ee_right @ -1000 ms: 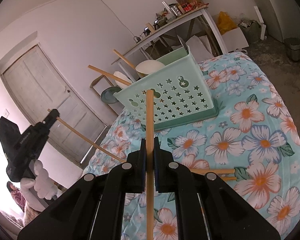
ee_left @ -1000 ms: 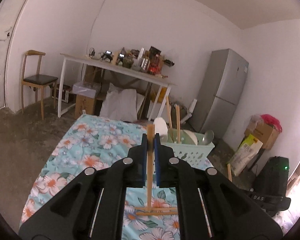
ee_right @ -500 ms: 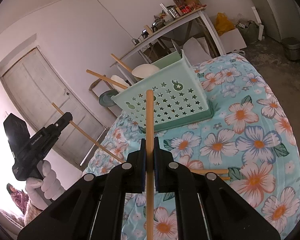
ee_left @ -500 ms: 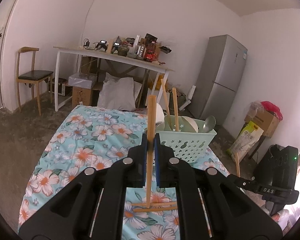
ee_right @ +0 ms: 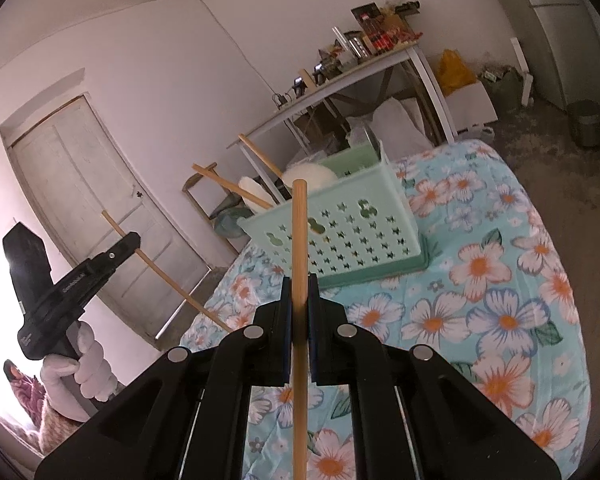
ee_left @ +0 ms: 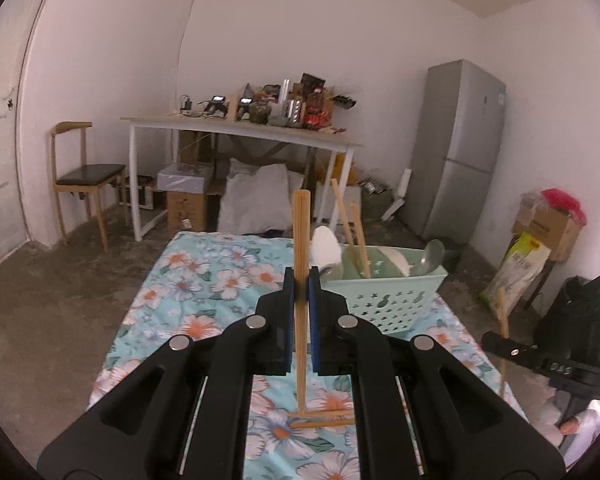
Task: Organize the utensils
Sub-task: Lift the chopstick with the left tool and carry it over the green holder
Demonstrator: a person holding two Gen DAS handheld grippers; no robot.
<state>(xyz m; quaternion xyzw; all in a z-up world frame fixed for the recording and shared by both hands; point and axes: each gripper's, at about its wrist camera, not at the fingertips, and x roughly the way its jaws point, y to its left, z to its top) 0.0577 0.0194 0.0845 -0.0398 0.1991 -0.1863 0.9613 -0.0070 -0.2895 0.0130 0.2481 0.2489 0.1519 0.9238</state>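
My left gripper (ee_left: 301, 280) is shut on a wooden chopstick (ee_left: 301, 248) held upright above the floral tablecloth (ee_left: 204, 280). My right gripper (ee_right: 300, 286) is shut on another wooden chopstick (ee_right: 299, 232), also upright. A mint green basket (ee_left: 384, 300) with star holes stands ahead of both; it holds chopsticks (ee_left: 358, 240), white spoons, a bowl and a metal ladle. It also shows in the right wrist view (ee_right: 340, 232). Two loose chopsticks (ee_left: 322, 419) lie on the cloth just below the left gripper. The other gripper appears in each view, the right one (ee_left: 504, 346) and the left one (ee_right: 134, 240).
A white desk (ee_left: 240, 128) piled with clutter stands behind the table, with a wooden chair (ee_left: 84, 172) to its left and a grey fridge (ee_left: 460, 152) to its right. Boxes and bags sit along the right wall. A white door (ee_right: 88, 208) is left in the right wrist view.
Both grippers have lifted and drawn back a little with their chopsticks. The basket sits lower and slightly farther in both views.
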